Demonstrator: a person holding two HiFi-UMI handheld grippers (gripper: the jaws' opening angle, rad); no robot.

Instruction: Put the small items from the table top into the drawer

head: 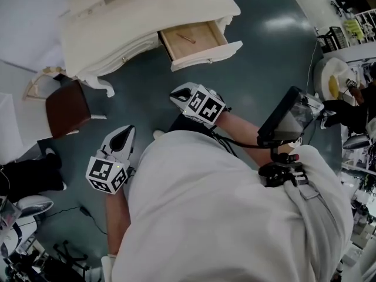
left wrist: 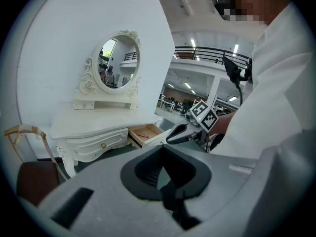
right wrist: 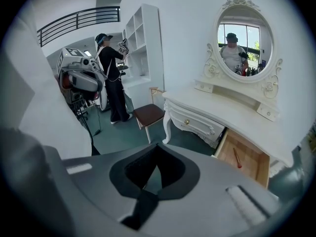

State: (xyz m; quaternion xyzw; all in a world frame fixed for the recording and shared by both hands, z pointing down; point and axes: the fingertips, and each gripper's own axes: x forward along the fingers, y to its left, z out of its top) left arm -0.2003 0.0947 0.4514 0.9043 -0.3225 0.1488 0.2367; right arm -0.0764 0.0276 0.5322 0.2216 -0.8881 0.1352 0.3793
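The white dressing table (head: 135, 10) stands ahead with its drawer (head: 208, 56) pulled out. A thin red stick-like item (head: 187, 38) lies on the drawer's wooden bottom; it also shows in the right gripper view (right wrist: 236, 158). I see no small items on the table top (right wrist: 232, 112). My left gripper (head: 121, 138) hangs low over the floor, well short of the table, shut and empty. My right gripper (head: 182, 93) is a little nearer the drawer, also shut with nothing in it. The left gripper view catches the right gripper (left wrist: 180, 134) in front of the drawer (left wrist: 148, 137).
A chair with a brown seat (head: 67, 107) stands left of the table. An oval mirror (right wrist: 243, 38) rises at the table's back. Another person (right wrist: 111, 78) stands by white shelves. Stands, gear and cables (head: 88, 213) crowd the floor's left and right edges.
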